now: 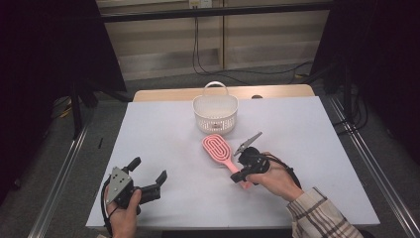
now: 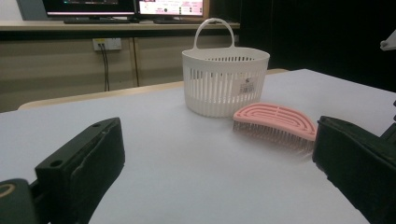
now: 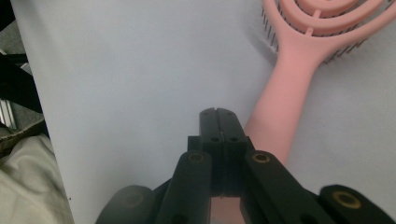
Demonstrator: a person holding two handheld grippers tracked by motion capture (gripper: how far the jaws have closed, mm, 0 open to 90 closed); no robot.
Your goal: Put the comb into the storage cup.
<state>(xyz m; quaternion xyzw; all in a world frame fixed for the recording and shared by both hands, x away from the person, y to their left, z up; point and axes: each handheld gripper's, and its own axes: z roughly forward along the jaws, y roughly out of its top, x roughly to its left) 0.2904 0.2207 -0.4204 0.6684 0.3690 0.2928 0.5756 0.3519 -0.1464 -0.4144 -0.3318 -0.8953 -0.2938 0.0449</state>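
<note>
So the right gripper (image 3: 218, 114) has its jaws pressed together, empty, right over the pink hairbrush (image 1: 221, 151) handle, maybe touching it. Brush lies mid-tabletop (image 1: 163, 129), near the white basket (image 1: 215, 113). Left gripper (image 1: 148, 173) hangs wide apart.

Lab or recording studio, not a home: white-covered table (image 1: 307, 163) set on grey carpet, black curtains (image 1: 44, 59) hanging on both sides of the table, metal floor rails (image 1: 59, 178) running along its left and right edges, cables (image 1: 198, 49) dropping down the beige wall panel behind the table, monitors (image 2: 123, 6) on a shelf past the table's far end
</note>
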